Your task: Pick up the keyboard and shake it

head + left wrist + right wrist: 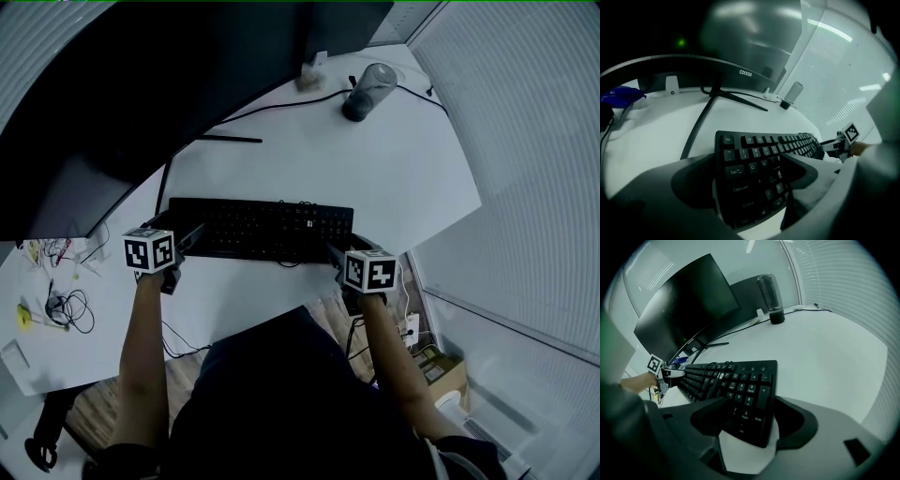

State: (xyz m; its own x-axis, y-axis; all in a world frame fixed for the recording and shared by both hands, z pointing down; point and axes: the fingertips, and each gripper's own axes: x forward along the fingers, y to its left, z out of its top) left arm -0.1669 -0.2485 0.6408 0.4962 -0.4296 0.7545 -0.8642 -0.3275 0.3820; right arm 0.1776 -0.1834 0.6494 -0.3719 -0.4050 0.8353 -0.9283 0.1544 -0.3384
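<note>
Your left gripper [190, 236] has its jaws wide apart around the left end of the keyboard [262, 228], not clamped on it. Your right gripper [334, 251] straddles the number-pad end, jaws likewise apart. The keyboard lies flat on the white desk [375, 178], before the dark monitor [141, 84], well apart from the bottle [368, 91].

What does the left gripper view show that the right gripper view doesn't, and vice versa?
Left gripper view only: the black full-size keyboard's Esc end between its jaws, the right gripper's marker cube beyond. Right gripper view only: the number-pad end between its jaws, the left gripper's marker cube beyond. Both: white desk, curved black monitor, dark cylindrical tumbler.
</note>
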